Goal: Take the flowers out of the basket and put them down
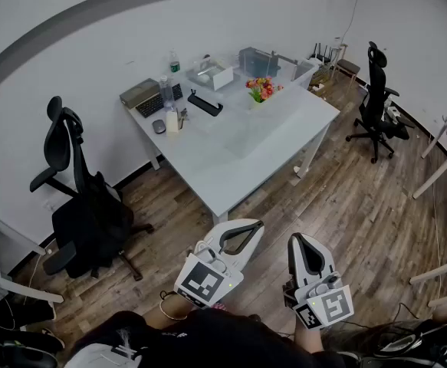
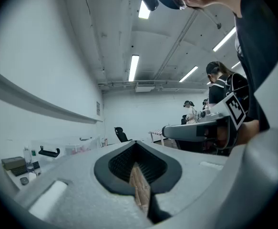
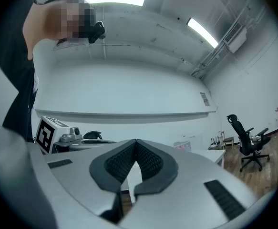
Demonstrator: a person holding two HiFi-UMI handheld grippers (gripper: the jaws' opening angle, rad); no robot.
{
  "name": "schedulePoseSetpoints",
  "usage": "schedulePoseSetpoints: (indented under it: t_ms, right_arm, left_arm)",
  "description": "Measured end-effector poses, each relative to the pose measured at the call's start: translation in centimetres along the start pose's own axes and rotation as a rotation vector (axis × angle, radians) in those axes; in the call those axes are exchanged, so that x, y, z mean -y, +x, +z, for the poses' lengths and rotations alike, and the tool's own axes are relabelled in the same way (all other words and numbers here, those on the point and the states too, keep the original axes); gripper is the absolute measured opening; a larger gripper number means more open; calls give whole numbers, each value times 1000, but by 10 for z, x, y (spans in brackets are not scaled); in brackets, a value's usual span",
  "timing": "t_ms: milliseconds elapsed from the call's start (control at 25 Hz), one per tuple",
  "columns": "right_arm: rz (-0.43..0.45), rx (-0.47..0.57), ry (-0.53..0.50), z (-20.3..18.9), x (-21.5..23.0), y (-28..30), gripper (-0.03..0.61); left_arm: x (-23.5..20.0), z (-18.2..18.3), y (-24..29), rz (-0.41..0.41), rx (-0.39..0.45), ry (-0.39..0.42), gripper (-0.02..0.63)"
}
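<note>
- Head view: I am standing back on the wooden floor, well apart from the white table point(image 1: 231, 167). The flowers point(image 1: 261, 88) stand upright towards the table's far side. At this range the holder under them is too small for me to say surely that it is the basket. The left gripper point(image 1: 258, 224) and right gripper point(image 1: 294, 238) hang low in front of me, side by side, both aimed roughly at the table and touching nothing.
- Left gripper view: the jaws are pressed together at the tips. Nothing sits in the dark padded hollow behind them; only floor shows through the slit. The right gripper crosses the view at the right. The table's edge and some clutter show faintly at the far left.
- Right gripper view: here too the jaws meet at the tips with nothing caught between them. The left gripper's marker cube sits at the left. A corner of the table shows beyond the jaws, with a pinkish smudge on it that may be the flowers.
- My judgement: the task has not begun; this is the approach. Next I need to walk up to the table and spread one gripper's jaws. I would then bring them around the stems, perhaps steadying the holder with the other.
</note>
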State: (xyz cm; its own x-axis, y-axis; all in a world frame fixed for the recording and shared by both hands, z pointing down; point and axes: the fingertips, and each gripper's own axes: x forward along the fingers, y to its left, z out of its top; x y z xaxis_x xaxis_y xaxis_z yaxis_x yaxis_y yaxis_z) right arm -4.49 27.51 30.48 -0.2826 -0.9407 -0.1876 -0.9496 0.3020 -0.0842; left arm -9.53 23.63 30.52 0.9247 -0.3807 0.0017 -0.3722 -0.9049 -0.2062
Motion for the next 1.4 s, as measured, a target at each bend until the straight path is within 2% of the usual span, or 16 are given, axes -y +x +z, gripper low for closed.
schedulePoseSetpoints:
  t_ms: [280, 400, 560, 1000, 1120, 1240, 1400]
  right_arm:
    - [3, -9, 12, -4, -1, -5, 11]
    - [-1, -7, 30, -4, 0, -8, 11]
    - [-6, 4, 34, -2, 3, -13, 12]
    - [23, 20, 61, 3, 14, -36, 12]
    - [22, 20, 70, 4, 20, -47, 12]
    - [26, 24, 77, 4, 26, -59, 12]
    - [30, 27, 87, 6, 36, -75, 12]
  left_arm:
    - [10, -2, -2, -10, 22, 7, -5]
    - [15, -3, -1, -16, -11, 50, -5]
    - [25, -1, 3, -18, -11, 93, -5]
    - [49, 5, 18, -15, -26, 69, -5]
    - [62, 6, 24, -28, -19, 45, -5]
    - [77, 6, 31, -37, -29, 54, -5]
    - [94, 16, 42, -30, 16, 62, -5]
